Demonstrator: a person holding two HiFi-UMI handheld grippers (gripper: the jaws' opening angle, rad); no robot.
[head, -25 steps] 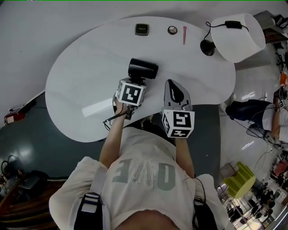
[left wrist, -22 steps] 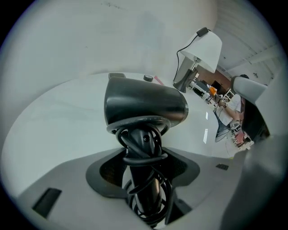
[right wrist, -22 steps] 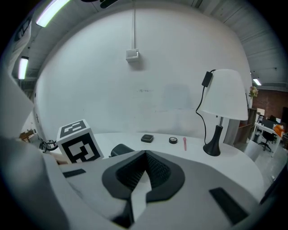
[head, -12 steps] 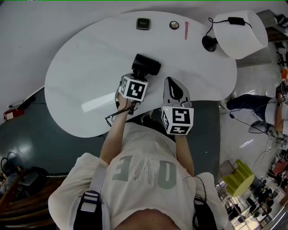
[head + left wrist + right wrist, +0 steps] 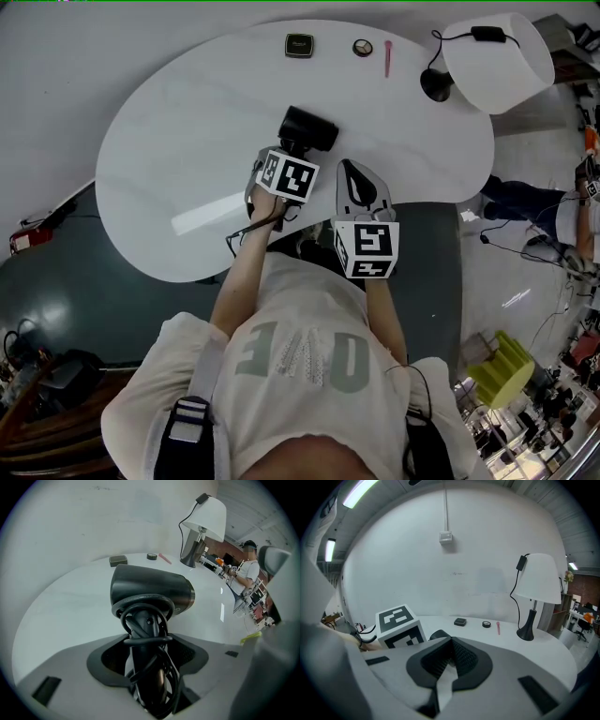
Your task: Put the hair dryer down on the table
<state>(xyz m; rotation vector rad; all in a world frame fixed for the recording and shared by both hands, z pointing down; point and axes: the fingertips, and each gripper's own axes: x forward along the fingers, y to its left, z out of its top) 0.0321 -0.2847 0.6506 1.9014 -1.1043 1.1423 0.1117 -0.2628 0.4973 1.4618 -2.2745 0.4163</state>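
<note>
A black hair dryer [image 5: 309, 129] with its cord wound round the handle hangs over the white table [image 5: 178, 141]. My left gripper [image 5: 292, 154] is shut on the handle. In the left gripper view the handle and cord [image 5: 147, 644] fill the gap between the jaws, and the barrel [image 5: 152, 589] points right, above the tabletop. Whether the dryer touches the table I cannot tell. My right gripper [image 5: 349, 170] hovers just right of it near the table's front edge, shut, with nothing in it [image 5: 450, 643].
A lamp with a white shade [image 5: 492, 61] and a dark base [image 5: 433, 85] stands at the table's far right. A small dark box [image 5: 300, 44], a round compact [image 5: 363, 47] and a pink stick [image 5: 387, 58] lie along the far edge. A person [image 5: 246, 569] stands beyond.
The left gripper has edged right toward the right gripper and turned the dryer slightly clockwise. The right gripper has hardly moved.
</note>
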